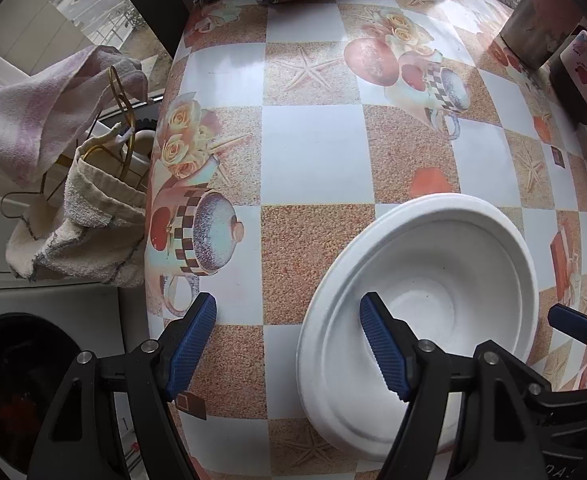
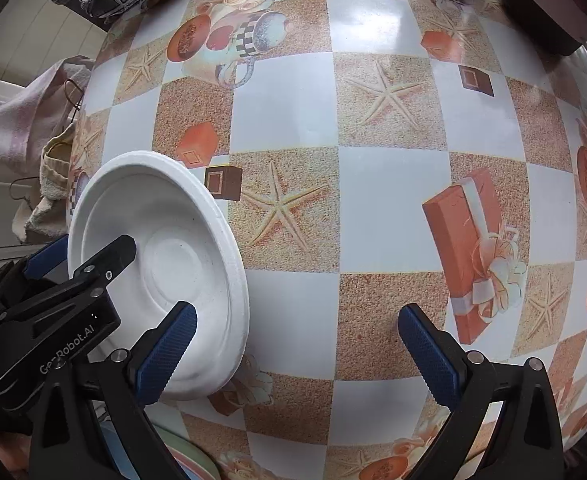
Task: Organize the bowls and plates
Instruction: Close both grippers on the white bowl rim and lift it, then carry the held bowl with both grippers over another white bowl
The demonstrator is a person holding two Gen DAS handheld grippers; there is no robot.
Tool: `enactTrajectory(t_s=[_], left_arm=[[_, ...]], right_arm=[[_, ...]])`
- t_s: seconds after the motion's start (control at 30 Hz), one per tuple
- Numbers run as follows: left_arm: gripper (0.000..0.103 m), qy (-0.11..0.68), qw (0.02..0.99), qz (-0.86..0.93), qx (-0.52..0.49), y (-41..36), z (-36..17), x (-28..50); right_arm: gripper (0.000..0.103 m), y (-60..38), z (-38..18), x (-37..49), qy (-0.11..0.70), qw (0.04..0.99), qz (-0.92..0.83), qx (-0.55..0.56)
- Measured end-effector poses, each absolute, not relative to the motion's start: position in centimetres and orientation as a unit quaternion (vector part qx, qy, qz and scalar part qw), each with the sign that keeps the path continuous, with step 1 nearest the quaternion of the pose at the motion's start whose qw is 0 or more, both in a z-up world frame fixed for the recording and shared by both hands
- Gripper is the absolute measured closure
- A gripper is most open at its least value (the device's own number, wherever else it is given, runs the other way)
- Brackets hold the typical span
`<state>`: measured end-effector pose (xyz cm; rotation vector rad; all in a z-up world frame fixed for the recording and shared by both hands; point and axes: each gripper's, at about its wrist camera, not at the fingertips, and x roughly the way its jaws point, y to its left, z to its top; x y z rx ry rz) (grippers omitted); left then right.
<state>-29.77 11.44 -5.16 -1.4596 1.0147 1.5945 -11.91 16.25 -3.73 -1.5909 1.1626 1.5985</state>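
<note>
A white bowl (image 1: 421,300) sits on the patterned surface (image 1: 313,152). Left tongs (image 1: 289,344) and right tongs (image 2: 297,352) both hang apart, empty, one finger of each over the bowl. Next: straddle its rim, then clamp.

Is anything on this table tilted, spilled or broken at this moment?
Nothing looks spilled or broken. The white bowl sits upright and empty on the patterned tablecloth, with no crack showing. Only the towels beside the table hang crumpled over a wire rack.
</note>
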Motion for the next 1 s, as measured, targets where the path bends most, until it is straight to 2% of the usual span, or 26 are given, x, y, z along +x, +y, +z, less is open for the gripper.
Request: enactTrajectory(t_s=[0.03, 0.07, 0.13, 0.23, 0.3, 0.33, 0.4, 0.6, 1.0], left_arm=[[0.027, 0.398, 0.369, 0.618, -0.569, 11.5, -5.3, -29.8], [0.029, 0.400, 0.371, 0.616, -0.568, 11.6, -5.4, -29.7], [0.037, 0.403, 0.376, 0.614, -0.565, 11.7, -5.4, -29.2], [0.047, 0.403, 0.384, 0.608, -0.566, 11.9, -5.3, -28.9], [0.051, 0.404, 0.389, 0.602, -0.568, 12.2, -5.2, -28.4], [0.057, 0.404, 0.393, 0.594, -0.574, 12.3, -5.3, -28.2], [0.060, 0.408, 0.393, 0.593, -0.572, 12.3, -5.1, -27.4], [0.061, 0.413, 0.394, 0.586, -0.575, 11.6, -5.1, -25.7], [0.061, 0.447, 0.420, 0.572, -0.544, 7.3, -4.6, -15.8]], right_arm=[[0.012, 16.2, -3.8, -12.0, 0.438, 0.294, 0.602, -0.599], [0.023, 16.1, -3.9, -12.5, 0.438, 0.291, 0.601, -0.602], [0.027, 15.9, -3.8, -13.1, 0.430, 0.291, 0.606, -0.603], [0.044, 15.8, -3.6, -13.7, 0.423, 0.280, 0.615, -0.603], [0.064, 15.6, -3.8, -14.8, 0.430, 0.261, 0.620, -0.602], [0.068, 15.6, -4.0, -15.0, 0.438, 0.252, 0.620, -0.601], [0.081, 15.4, -4.4, -15.3, 0.455, 0.244, 0.616, -0.595], [0.083, 14.5, -4.9, -14.3, 0.488, 0.222, 0.605, -0.589], [0.083, 10.4, -4.1, -3.4, 0.531, 0.233, 0.576, -0.576]])
